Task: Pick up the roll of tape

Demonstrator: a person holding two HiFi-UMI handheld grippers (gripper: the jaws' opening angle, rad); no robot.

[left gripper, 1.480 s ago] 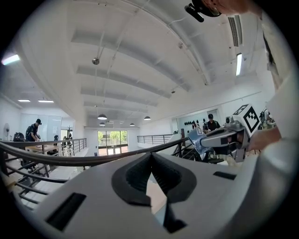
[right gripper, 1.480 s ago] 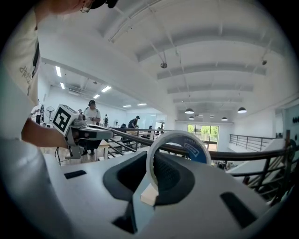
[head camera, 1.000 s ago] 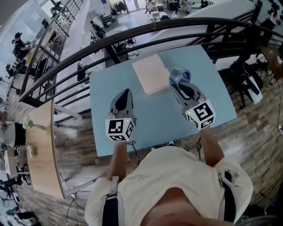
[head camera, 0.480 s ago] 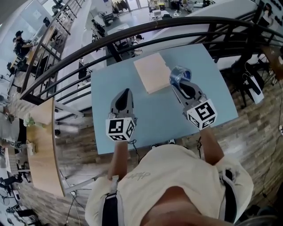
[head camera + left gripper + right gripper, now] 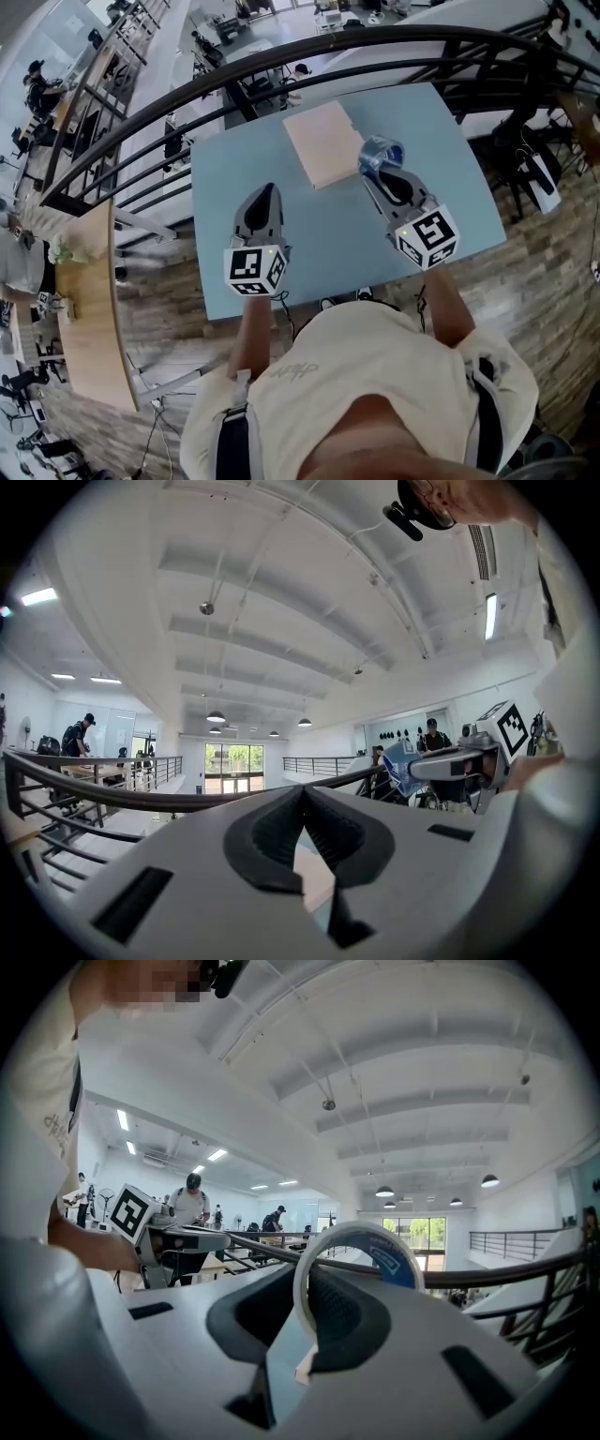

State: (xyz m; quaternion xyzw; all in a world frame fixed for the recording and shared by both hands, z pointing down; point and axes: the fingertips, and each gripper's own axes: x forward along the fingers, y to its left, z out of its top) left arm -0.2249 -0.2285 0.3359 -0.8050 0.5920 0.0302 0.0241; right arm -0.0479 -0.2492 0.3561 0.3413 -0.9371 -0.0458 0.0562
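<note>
The roll of tape (image 5: 379, 153), white outside with a blue inner face, stands upright between the jaws of my right gripper (image 5: 375, 174), which is shut on it above the right part of the light blue table (image 5: 328, 248). In the right gripper view the tape roll (image 5: 394, 1258) fills the gap at my right gripper (image 5: 328, 1281). My left gripper (image 5: 270, 194) hovers over the table's left middle, its jaws closed together with nothing in them; in its own view the left gripper (image 5: 302, 791) shows its tips meeting. From there the held tape roll (image 5: 401, 761) shows at the right.
A flat beige board (image 5: 323, 145) lies on the far middle of the table, just left of the tape. A black curved railing (image 5: 281, 70) runs close behind the table's far edge, with a lower floor beyond it. Wooden flooring surrounds the table.
</note>
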